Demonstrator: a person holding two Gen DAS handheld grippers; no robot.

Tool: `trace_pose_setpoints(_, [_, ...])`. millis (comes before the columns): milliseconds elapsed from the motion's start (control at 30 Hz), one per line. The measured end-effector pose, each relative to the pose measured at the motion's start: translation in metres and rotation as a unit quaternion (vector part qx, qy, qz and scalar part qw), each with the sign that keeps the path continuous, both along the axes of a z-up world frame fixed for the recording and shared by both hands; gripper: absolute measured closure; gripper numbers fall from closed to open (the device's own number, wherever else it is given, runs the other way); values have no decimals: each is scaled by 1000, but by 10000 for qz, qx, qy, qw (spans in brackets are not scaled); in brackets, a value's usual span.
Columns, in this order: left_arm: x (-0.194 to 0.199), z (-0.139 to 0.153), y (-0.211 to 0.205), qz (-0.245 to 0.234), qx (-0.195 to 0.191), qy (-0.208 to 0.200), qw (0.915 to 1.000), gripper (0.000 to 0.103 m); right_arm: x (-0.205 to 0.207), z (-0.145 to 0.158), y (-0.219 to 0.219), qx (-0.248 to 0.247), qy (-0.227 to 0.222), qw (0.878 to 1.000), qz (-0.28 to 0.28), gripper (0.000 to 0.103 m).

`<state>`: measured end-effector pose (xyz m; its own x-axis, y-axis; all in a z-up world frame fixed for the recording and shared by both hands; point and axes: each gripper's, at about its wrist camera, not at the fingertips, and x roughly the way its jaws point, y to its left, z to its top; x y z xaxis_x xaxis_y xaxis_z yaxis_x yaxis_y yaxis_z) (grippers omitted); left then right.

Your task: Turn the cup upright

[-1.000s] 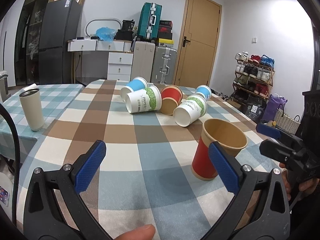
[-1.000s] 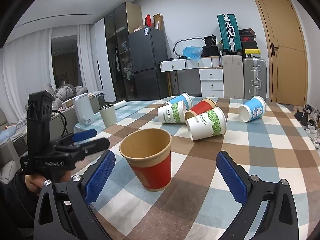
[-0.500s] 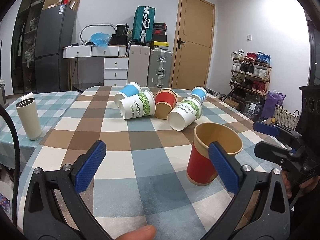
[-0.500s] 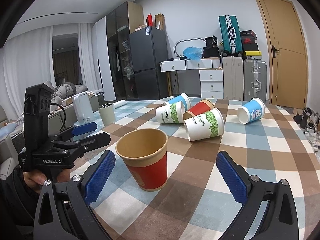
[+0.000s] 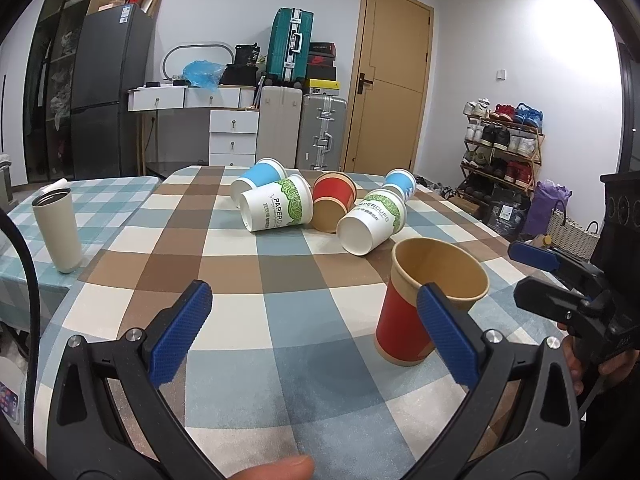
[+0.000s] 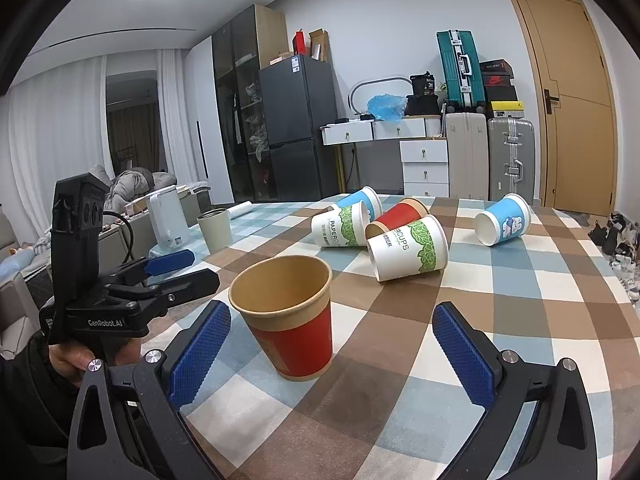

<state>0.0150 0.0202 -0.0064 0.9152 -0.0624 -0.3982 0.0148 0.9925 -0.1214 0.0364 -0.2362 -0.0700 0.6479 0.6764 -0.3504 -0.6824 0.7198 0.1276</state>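
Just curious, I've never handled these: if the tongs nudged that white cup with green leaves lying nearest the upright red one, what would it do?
The white leaf-print cup lies on its side, so it would probably roll, likely curving since it tapers. It looks like thin paper, so probably light and easily crushed. The red cup beside it might stop it.

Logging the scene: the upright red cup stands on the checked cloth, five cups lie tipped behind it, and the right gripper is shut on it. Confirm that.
Wrong on the grip: the right gripper is open, its fingers apart from the upright red cup, per the right wrist view. The rest holds.
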Motion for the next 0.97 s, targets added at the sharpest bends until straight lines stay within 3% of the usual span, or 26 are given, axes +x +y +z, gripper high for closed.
trace_pose_setpoints(967, [-4,0,-5,-30,158,-27,9999,1,-2,-3,5,-115,-24,9999,45,0])
